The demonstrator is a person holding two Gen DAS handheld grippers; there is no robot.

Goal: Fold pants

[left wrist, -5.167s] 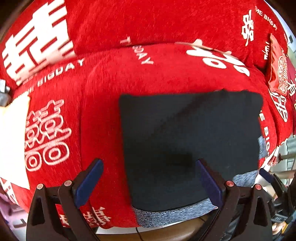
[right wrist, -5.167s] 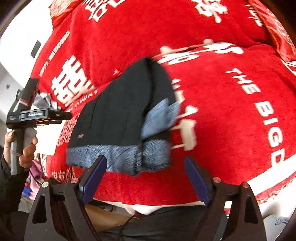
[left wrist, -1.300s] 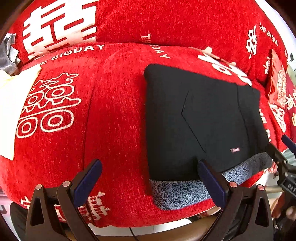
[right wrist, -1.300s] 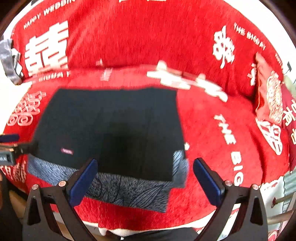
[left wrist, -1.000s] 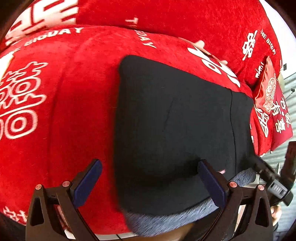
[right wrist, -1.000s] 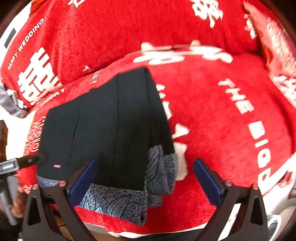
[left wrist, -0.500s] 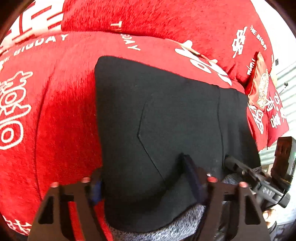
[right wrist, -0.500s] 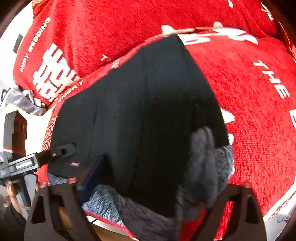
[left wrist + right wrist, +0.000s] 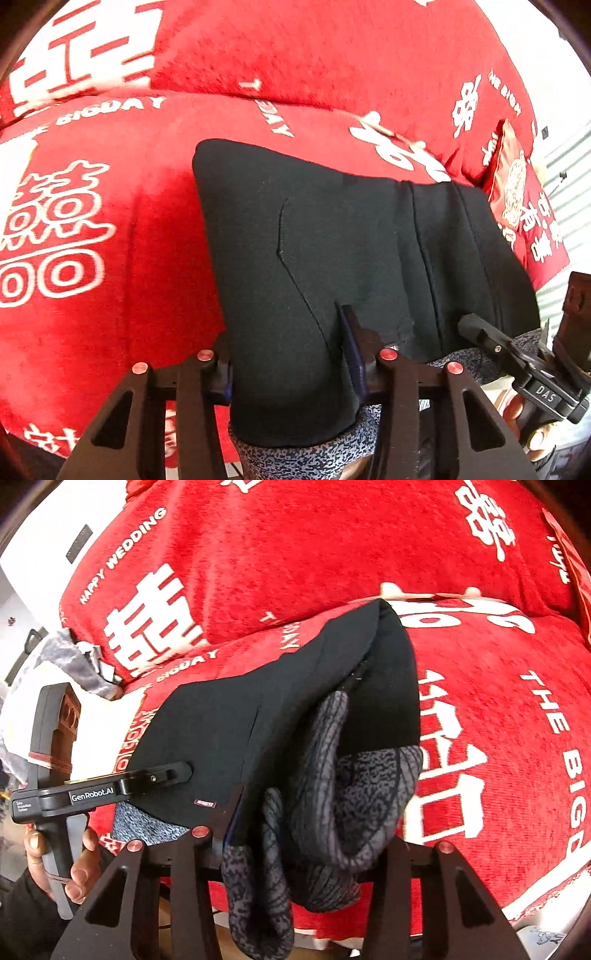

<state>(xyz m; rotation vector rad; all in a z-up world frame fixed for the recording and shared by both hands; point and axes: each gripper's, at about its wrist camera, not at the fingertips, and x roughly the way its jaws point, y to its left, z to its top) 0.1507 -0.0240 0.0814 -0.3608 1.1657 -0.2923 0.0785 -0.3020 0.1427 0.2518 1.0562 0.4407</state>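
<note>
The black pants with a grey patterned waistband lie folded on a red sofa cover. My left gripper is shut on the pants' near left edge. My right gripper is shut on the near right edge, where the black cloth and grey lining bunch up and lift. Each gripper also shows in the other's view: the right one and the left one.
The red cover has white characters and lettering. A red cushion leans at the sofa's right end. White and grey cloth lies at the left end. The sofa's front edge is just under the grippers.
Both grippers moved in from open and hovering and closed on the near edge of the pants. The right side of the pants has lifted and bunched.
</note>
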